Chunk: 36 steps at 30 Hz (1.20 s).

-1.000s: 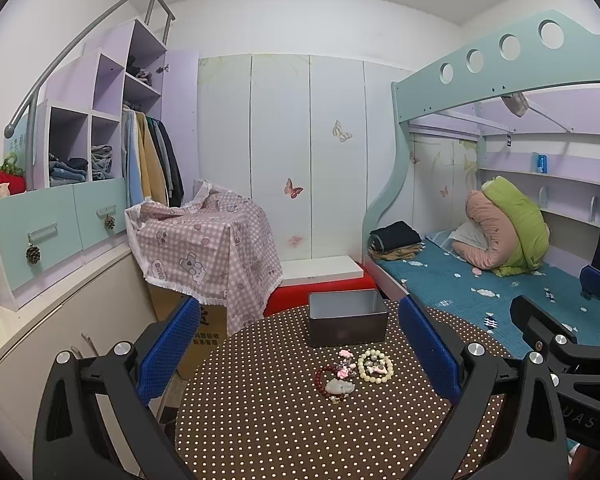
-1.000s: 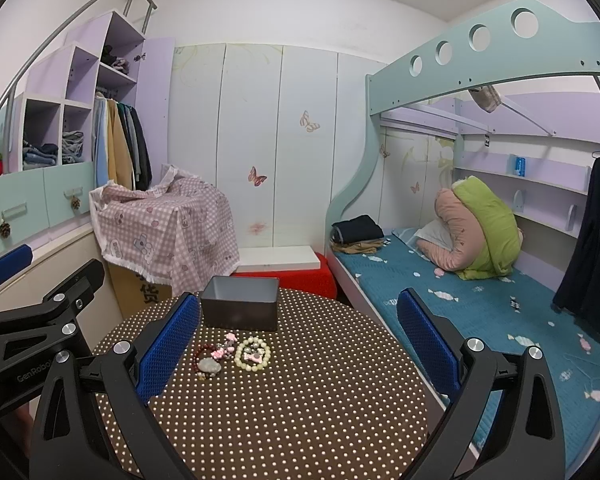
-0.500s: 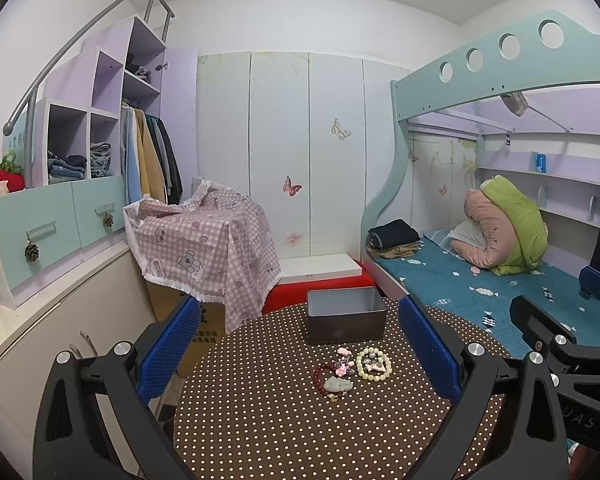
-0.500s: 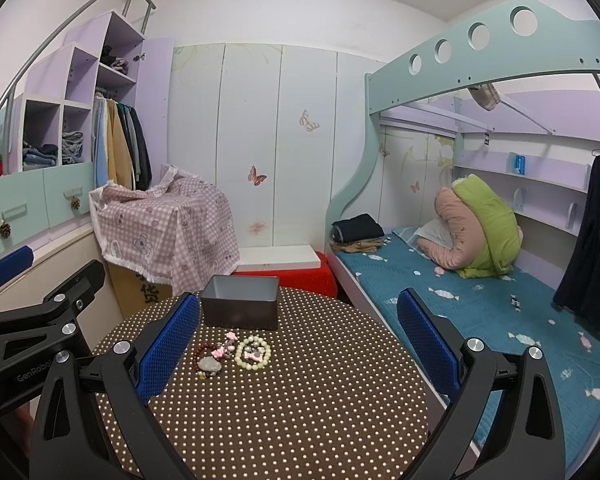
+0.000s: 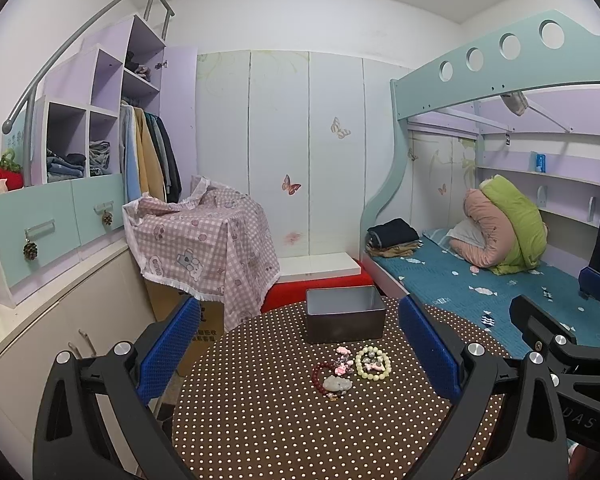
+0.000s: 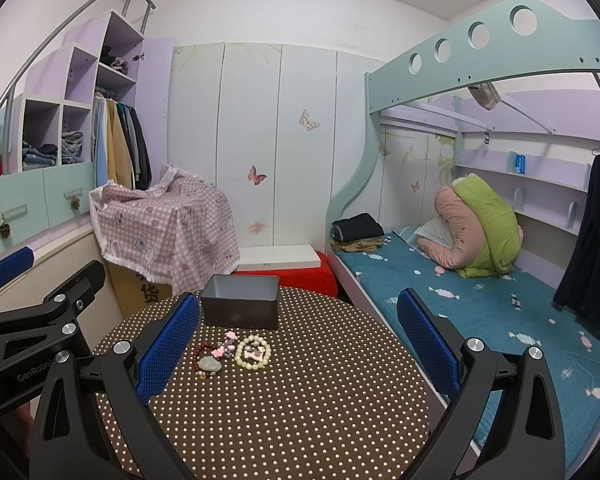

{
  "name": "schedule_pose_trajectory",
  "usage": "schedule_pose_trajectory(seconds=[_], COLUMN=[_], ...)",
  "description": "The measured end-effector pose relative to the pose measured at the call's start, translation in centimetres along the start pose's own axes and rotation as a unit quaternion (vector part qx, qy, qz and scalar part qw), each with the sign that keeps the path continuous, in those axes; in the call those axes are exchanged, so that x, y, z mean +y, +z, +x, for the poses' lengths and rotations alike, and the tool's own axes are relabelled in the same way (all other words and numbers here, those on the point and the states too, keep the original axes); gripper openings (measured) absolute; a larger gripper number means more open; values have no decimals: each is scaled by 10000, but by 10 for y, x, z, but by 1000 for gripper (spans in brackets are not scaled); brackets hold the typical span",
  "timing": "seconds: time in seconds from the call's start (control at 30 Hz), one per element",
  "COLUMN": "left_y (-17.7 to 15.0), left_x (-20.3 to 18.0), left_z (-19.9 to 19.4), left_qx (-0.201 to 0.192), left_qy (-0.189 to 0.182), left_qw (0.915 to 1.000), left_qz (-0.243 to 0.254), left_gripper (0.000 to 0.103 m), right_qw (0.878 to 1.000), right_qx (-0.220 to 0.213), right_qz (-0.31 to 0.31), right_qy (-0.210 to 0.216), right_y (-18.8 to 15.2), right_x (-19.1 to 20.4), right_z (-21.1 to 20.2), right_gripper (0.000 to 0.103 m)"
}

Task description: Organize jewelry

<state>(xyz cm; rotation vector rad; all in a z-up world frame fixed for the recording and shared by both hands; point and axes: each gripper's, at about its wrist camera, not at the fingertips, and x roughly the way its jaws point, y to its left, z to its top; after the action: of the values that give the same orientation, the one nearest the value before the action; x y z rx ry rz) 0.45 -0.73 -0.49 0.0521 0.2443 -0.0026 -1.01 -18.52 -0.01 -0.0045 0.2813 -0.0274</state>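
Note:
A small pile of jewelry lies on the round polka-dot table: a cream bead bracelet, a dark red bead bracelet with a pale stone pendant, and pink charms. A grey open metal box stands just behind them. The box, cream bracelet and red bracelet also show in the right wrist view. My left gripper is open and empty above the near table. My right gripper is open and empty, to the right of the jewelry.
A box draped in pink checked cloth stands beyond the table at left. A red stool with a white top sits behind the table. A bunk bed runs along the right. Cabinets line the left.
Both grippers have barely moved; the left view has drifted slightly. The jewelry and box lie as before.

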Motion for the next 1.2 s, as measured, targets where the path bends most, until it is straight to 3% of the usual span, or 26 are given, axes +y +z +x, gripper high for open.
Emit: schedule_pose_trajectory(seconds=[0.43, 0.77, 1.03, 1.2], left_y=[1, -12, -50, -80], left_x=[-15, -25, -6, 18], left_z=[29, 72, 131, 170], left_qx=[213, 581, 1426, 2172], left_qy=[-251, -409, -324, -506], left_qw=[9995, 9975, 9890, 9748], left_qz=[-10, 48, 221, -94], left_gripper=[96, 96, 96, 96], right_qw=[9996, 9980, 9936, 9874], right_qx=[163, 510, 1106, 1566], right_qz=[21, 57, -97, -214], right_qy=[-228, -362, -222, -104], right_y=[-5, -16, -35, -51], right_x=[-9, -21, -15, -7], right_z=[19, 58, 114, 154], right_gripper=[96, 96, 96, 96])
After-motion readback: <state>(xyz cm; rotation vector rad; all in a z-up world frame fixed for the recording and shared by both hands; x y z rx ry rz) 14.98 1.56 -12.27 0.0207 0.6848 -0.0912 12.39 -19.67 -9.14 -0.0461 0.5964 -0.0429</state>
